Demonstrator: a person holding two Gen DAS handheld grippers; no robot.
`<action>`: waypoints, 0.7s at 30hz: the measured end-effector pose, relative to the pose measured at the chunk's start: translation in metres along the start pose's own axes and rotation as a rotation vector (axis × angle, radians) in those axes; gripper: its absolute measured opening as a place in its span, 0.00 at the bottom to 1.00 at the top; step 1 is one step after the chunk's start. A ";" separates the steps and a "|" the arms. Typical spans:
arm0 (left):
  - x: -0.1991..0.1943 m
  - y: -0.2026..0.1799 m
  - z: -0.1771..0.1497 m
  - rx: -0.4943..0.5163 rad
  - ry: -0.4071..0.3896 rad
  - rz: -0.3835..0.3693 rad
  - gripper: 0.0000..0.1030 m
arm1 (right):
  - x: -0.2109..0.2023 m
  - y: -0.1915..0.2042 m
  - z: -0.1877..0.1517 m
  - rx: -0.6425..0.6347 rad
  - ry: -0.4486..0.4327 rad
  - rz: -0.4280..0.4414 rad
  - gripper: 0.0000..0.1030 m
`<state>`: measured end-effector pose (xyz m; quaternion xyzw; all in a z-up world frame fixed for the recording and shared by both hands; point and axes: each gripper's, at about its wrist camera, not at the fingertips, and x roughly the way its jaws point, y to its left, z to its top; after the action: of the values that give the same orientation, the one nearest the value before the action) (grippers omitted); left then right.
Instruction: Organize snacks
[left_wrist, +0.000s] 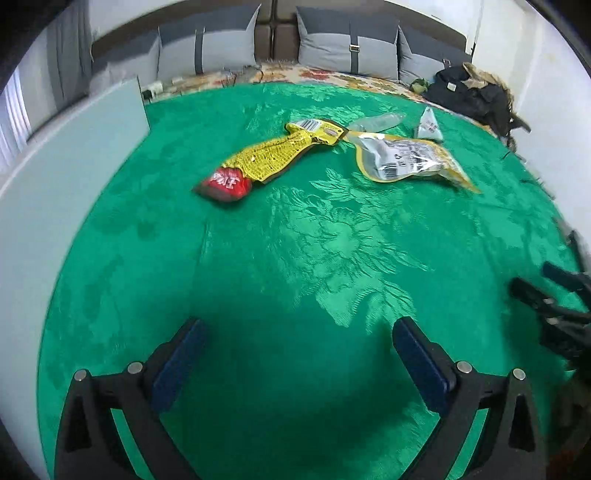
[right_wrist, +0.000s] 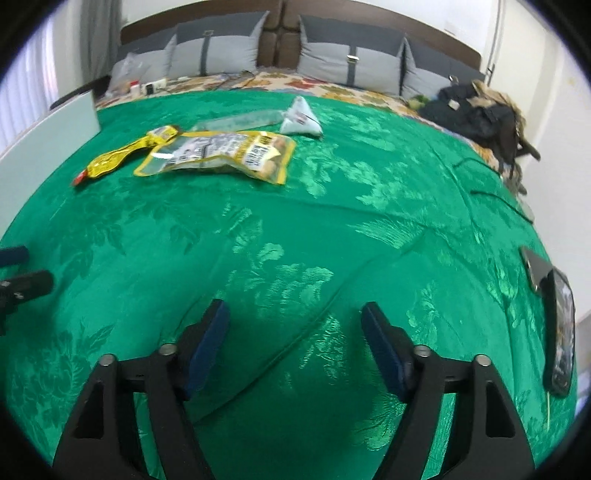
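The snacks lie together on the far half of the green cloth (left_wrist: 295, 258), well apart from both grippers. In the left wrist view, a long yellow packet (left_wrist: 280, 153) with a red end stretches diagonally through the upper middle of the frame. Just to its right, its near corner touching or overlapping that packet's top, lies a flat yellow-edged pouch (left_wrist: 410, 158) with a clear window and barcode. Behind the pouch sit a clear plastic wrapper (left_wrist: 376, 122) and a small white triangular packet (left_wrist: 428, 125), toward the upper right.

In the right wrist view the same group sits in the upper left: the yellow packet (right_wrist: 122, 155) leftmost, the pouch (right_wrist: 221, 151) beside it, the clear wrapper (right_wrist: 240, 120) behind, and the triangular packet (right_wrist: 301, 118) at the right end.

The left gripper (left_wrist: 295, 332) fills the bottom of its frame, its blue-padded fingers spread wide over bare cloth with nothing between them. The right gripper (right_wrist: 293, 319) stands likewise at the bottom of its frame, fingers apart and empty, above a crease in the cloth. All the snacks lie ahead of and beyond both sets of fingertips.

At the right edge of the right wrist view two dark phones (right_wrist: 561, 325) rest on the cloth. Grey cushions (right_wrist: 351, 55) line the back, and a dark bag (right_wrist: 476, 107) sits in the upper right.
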<state>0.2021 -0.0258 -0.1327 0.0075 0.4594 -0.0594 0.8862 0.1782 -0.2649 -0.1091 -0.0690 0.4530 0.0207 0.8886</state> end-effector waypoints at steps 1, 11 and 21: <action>0.002 -0.002 0.000 0.019 -0.003 0.024 0.99 | 0.001 -0.002 -0.001 0.018 0.006 0.008 0.81; 0.001 0.000 -0.004 0.004 -0.014 0.031 1.00 | 0.006 -0.009 -0.002 0.075 0.020 0.030 0.85; 0.001 0.000 -0.004 0.005 -0.014 0.032 1.00 | 0.005 -0.009 -0.002 0.076 0.020 0.031 0.85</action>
<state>0.1997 -0.0260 -0.1357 0.0167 0.4528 -0.0464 0.8902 0.1805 -0.2747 -0.1138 -0.0285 0.4635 0.0167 0.8855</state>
